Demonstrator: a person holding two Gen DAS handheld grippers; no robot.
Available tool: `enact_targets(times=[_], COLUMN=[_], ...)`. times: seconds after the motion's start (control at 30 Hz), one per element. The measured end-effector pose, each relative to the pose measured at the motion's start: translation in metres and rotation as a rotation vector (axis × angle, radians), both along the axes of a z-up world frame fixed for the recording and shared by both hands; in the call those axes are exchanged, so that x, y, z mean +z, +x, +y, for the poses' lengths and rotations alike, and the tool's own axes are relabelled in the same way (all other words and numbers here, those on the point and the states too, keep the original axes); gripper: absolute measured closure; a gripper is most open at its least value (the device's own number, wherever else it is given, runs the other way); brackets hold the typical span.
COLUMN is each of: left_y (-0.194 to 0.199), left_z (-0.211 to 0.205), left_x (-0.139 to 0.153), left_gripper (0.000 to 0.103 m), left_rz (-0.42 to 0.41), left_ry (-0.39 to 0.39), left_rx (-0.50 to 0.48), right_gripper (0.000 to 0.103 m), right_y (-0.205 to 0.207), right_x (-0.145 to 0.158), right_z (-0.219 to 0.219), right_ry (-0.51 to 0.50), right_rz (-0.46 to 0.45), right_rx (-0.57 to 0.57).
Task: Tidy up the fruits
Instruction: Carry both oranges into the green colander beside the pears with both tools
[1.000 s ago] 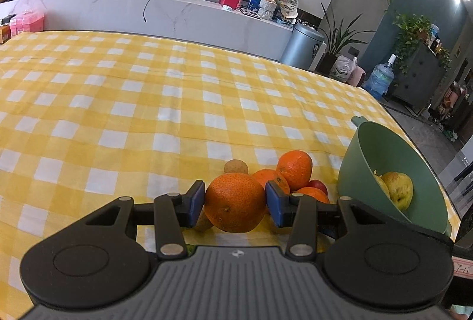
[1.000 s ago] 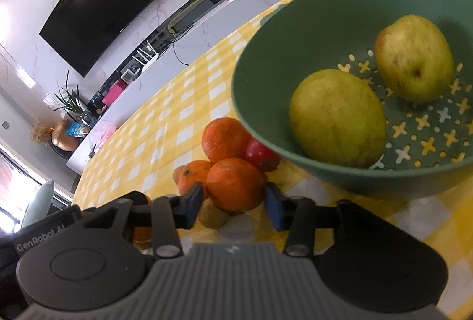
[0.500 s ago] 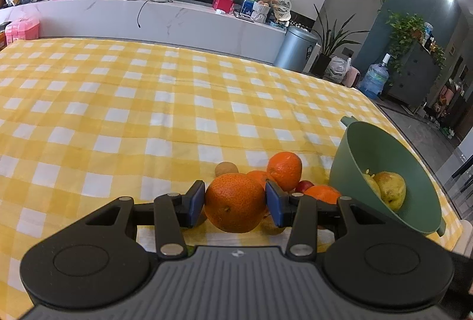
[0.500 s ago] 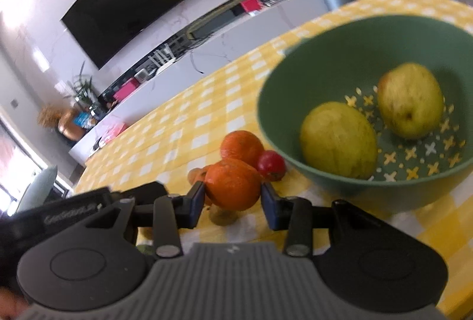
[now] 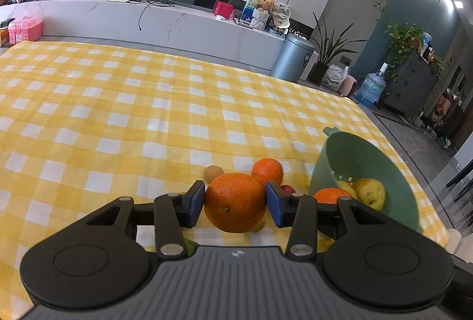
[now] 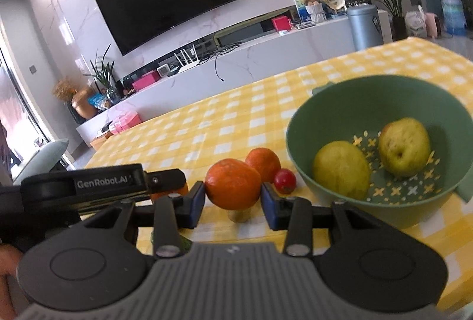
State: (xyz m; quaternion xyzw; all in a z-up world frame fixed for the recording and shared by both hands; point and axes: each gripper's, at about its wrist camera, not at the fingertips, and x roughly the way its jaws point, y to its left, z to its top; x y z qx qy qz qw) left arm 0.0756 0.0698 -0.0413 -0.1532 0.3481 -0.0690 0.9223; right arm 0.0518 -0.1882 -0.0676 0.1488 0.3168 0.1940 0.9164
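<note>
My left gripper (image 5: 235,205) is shut on a large orange (image 5: 235,201) held above the yellow checked tablecloth (image 5: 118,119). My right gripper (image 6: 232,196) is shut on another orange (image 6: 232,183), lifted just left of the green bowl (image 6: 369,92). The bowl holds two yellow-green pears (image 6: 341,169) (image 6: 404,146). On the cloth beside the bowl lie one more orange (image 6: 264,160), a small red fruit (image 6: 284,180) and a brown kiwi (image 5: 214,173). In the left wrist view the bowl (image 5: 348,154) sits at the right, with the right gripper's orange (image 5: 331,196) in front of it.
The left gripper's black body (image 6: 82,187) crosses the left of the right wrist view. A small tan fruit (image 6: 239,215) lies under the right gripper. The table's right edge (image 5: 414,172) runs just beyond the bowl. A marble counter (image 5: 147,21) stands behind the table.
Both grippers have risen and pulled back with their oranges. The fruit pile and bowl look smaller and farther. The right gripper closed on its orange and lifted it off the pile.
</note>
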Motion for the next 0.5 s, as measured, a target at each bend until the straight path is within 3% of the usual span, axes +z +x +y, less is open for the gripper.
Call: enact_targets(times=[0.5], left_y=[-0.005], left_z=[-0.05], left_x=[0.041], left_gripper=[0.052], left_rz=[-0.024], left_ry=[-0.024], left_rx=[-0.081], right_gripper=[0.065], right_y=[-0.015], right_x=[0.043], right_z=[-0.049], right_ry=[-0.105], right_rz=[-0.009], right_rx=[-0.007])
